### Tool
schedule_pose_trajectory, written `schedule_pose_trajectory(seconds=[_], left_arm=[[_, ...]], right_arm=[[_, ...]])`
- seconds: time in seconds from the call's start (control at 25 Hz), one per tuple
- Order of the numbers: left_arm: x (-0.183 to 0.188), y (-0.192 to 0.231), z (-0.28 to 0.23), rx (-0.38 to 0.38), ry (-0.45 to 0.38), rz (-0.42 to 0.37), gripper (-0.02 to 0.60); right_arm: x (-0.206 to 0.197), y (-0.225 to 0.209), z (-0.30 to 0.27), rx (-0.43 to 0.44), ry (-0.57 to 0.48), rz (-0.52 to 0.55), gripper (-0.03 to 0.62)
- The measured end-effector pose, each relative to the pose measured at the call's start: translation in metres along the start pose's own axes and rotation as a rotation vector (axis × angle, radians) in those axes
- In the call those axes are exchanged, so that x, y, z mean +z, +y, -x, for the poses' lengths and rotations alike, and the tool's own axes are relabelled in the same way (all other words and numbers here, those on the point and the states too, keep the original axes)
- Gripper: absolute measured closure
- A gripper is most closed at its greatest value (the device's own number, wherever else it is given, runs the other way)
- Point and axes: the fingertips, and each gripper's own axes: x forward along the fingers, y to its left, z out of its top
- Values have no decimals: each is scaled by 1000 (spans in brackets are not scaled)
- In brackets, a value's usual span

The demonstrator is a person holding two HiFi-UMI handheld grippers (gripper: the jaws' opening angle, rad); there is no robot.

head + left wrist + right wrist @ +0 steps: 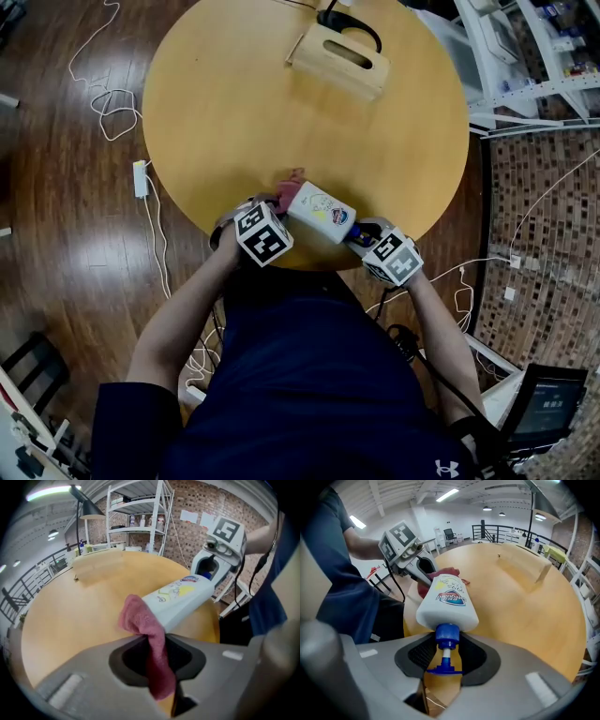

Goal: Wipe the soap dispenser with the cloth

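Basically, a dark wood floor [66, 253] lies under everything, with white cables [105, 105] trailing across it left of the table. The round wooden table [234, 112] fills the upper middle of the head view, and the person's dark-shirted torso [309, 375] stands at its near edge with both forearms reaching in. White metal shelving [140, 522] stands against a brick wall beyond the table's far side. A slotted wooden box [339, 58] sits on the far part of the tabletop, well apart from the hands. The left gripper [277, 201] and right gripper [360, 234] face each other over the near edge, each topped by its marker cube. The soap dispenser [322, 213], a white bottle with a printed label, lies tilted on its side between them, base toward the left gripper and top toward the right. I cannot tell whether it rests on the wood. The right gripper's jaws are closed on the bottle's blue pump [445, 651], pinching its neck just below the collar. The pink cloth [149, 639] is clamped between the left gripper's jaws, and its bunched free end bulges forward and touches the dispenser's base end.
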Motion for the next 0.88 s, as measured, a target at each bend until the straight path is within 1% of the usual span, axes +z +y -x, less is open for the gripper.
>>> schedule_pose_trajectory(seconds=[0.12, 0.2, 0.24, 0.32, 0.36, 0.4, 0.44, 0.52, 0.56, 0.6, 0.64, 0.72, 0.76, 0.8, 0.88], left_arm=[[6, -6, 4, -52, -73, 77, 498], [11, -6, 9, -78, -127, 133, 497], [14, -4, 13, -77, -150, 149, 497], [21, 5, 28, -41, -197, 152, 497], [28, 10, 40, -17, -225, 126, 497], [37, 11, 54, 1, -259, 70, 497], [49, 8, 70, 11, -297, -13, 495], [76, -7, 95, 9, -367, -188, 495], [86, -12, 102, 11, -391, -246, 501], [92, -11, 105, 21, -407, -271, 497], [95, -6, 105, 36, -418, -265, 497], [94, 10, 99, 64, -421, -218, 497], [92, 13, 95, 69, -413, -208, 497], [89, 12, 91, 65, -405, -212, 497], [87, -5, 86, 27, -405, -247, 497]], right_arm=[[7, 3, 16, -31, -83, 6, 447], [12, 4, 30, -33, -156, -25, 447], [16, 4, 40, -34, -195, -48, 447], [27, 1, 62, -57, -253, -62, 448], [32, -1, 73, -80, -259, -40, 448], [36, -2, 83, -105, -251, -4, 448], [39, -3, 92, -126, -235, 38, 448], [42, -3, 105, -140, -203, 106, 448], [43, -2, 111, -137, -187, 132, 448], [43, -1, 117, -131, -167, 163, 448], [44, 2, 123, -127, -139, 206, 448], [50, 7, 131, -137, -72, 314, 448], [55, 10, 135, -146, -53, 353, 448], [60, 11, 138, -152, -53, 367, 448], [66, 9, 144, -162, -66, 347, 448]])
